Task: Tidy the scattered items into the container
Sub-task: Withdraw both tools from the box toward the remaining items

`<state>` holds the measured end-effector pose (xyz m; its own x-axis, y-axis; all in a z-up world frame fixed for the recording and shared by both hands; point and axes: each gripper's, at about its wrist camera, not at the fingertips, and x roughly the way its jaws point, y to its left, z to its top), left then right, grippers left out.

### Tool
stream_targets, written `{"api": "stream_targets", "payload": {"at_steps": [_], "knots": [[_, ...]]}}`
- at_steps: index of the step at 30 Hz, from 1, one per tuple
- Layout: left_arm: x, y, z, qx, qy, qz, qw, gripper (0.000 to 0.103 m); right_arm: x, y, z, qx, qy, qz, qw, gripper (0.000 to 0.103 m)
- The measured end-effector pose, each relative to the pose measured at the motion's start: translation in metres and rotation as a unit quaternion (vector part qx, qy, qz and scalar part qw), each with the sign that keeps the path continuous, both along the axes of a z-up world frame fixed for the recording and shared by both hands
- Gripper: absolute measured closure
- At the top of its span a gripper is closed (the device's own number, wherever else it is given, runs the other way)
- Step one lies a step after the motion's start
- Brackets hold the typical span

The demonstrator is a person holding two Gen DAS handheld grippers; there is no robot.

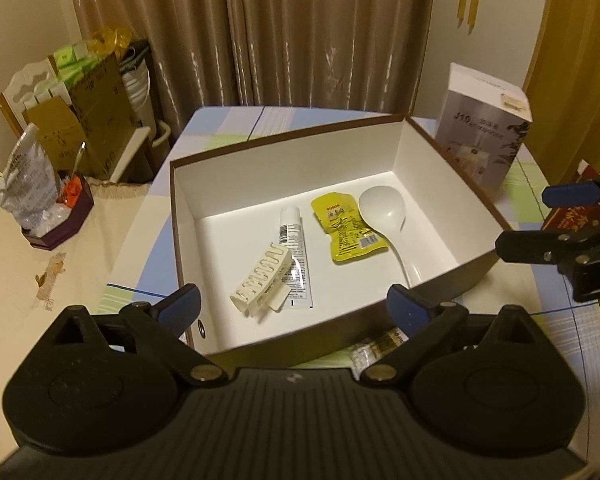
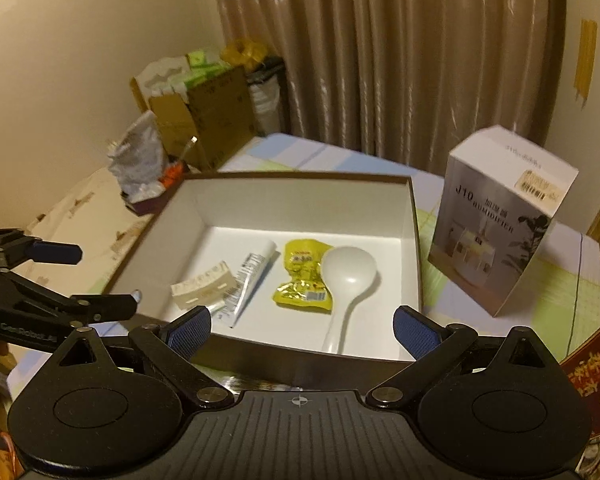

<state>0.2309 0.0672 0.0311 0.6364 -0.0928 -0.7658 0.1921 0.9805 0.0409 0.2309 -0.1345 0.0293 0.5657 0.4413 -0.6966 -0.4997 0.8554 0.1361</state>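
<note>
Curtained room, checked table (image 1: 236,120); brown-rimmed box (image 1: 452,276) holds spoon (image 1: 382,204), sachet (image 1: 346,226), tube (image 1: 294,256), clip (image 1: 260,280). Left gripper (image 1: 294,306) and right gripper (image 2: 302,326) spread wide, empty, at near rim.

Both wrist cams — near box (image 1: 440,280).

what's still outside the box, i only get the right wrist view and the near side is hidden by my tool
Observer: The left wrist view shows a small clear plastic packet on the table, just outside the near wall of the brown-edged, white-lined cardboard box. It is partly hidden behind the open left tool.
Operator: ok and the cream thing inside is a blur for me, what is it
Observer: A cream plastic claw hair clip, lying over the lower end of the white squeeze tube.
</note>
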Motion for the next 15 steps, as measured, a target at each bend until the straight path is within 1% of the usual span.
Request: {"api": "stream_targets", "payload": {"at_steps": [2, 7, 11, 15], "knots": [[-0.013, -0.001, 0.001, 0.002, -0.005, 0.0, 1.0, 0.003, -0.012, -0.007, 0.006, 0.01, -0.012, -0.002, 1.0, 0.001], [-0.045, 0.0, -0.003, 0.002, -0.011, -0.002, 0.9999, 0.003, -0.039, -0.029, 0.014, 0.04, -0.027, -0.014, 0.999, 0.001], [-0.071, 0.0, -0.003, -0.003, -0.026, 0.0, 0.9997, 0.003, -0.062, -0.041, 0.016, 0.04, -0.044, -0.022, 0.998, 0.001], [-0.096, -0.001, -0.004, -0.003, -0.037, 0.0, 0.9993, 0.003, -0.085, -0.051, 0.011, 0.047, -0.048, -0.029, 0.997, 0.001]]}}
